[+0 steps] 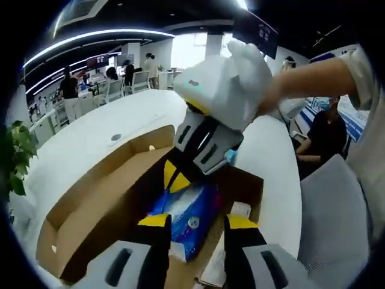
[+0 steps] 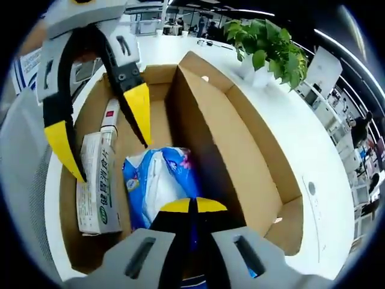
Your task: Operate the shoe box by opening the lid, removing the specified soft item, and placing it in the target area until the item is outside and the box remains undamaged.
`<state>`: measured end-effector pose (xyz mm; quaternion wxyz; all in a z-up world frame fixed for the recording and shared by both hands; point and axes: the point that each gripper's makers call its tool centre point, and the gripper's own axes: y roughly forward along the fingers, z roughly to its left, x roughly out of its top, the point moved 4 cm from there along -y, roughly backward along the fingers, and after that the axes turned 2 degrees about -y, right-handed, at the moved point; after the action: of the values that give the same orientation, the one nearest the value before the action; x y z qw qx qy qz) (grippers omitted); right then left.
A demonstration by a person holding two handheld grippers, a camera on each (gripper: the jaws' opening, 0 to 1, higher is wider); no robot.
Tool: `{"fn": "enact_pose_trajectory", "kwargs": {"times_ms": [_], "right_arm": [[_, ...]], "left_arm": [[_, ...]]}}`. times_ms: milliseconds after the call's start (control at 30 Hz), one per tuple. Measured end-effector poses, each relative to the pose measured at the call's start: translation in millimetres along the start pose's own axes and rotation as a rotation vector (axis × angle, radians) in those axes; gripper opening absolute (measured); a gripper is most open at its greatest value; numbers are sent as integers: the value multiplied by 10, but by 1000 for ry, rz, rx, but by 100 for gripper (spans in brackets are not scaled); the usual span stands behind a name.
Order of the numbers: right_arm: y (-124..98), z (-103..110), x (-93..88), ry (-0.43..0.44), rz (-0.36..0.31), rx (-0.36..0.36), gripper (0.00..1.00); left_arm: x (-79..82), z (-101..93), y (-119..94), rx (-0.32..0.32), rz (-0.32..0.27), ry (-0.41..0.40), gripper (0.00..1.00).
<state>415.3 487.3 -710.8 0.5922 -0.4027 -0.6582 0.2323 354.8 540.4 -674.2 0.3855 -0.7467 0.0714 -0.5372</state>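
An open cardboard shoe box lies on a white table. Inside it is a soft blue-and-white pack. My left gripper hovers open over the box, its yellow tips spread either side of the pack without touching it. My right gripper, held by a white-gloved hand, reaches down into the box. Its yellow tips are closed together on the pack's end, and the part of the pack under them is hidden.
A white carton with green print and a slim red-and-white carton lie beside the pack. The flipped-back lid lies alongside. A potted plant stands on the table. A grey chair and people are nearby.
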Motion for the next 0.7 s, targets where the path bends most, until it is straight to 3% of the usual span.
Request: {"fn": "enact_pose_trajectory", "kwargs": {"times_ms": [367, 600, 700], "right_arm": [[-8, -4, 4, 13, -1, -2, 0], [-18, 1, 5, 27, -6, -5, 0], [-26, 2, 6, 33, -11, -7, 0]], "left_arm": [[28, -21, 264, -48, 39, 88, 27], [-12, -39, 369, -62, 91, 213, 17], [-25, -9, 402, -52, 100, 231, 11]]}}
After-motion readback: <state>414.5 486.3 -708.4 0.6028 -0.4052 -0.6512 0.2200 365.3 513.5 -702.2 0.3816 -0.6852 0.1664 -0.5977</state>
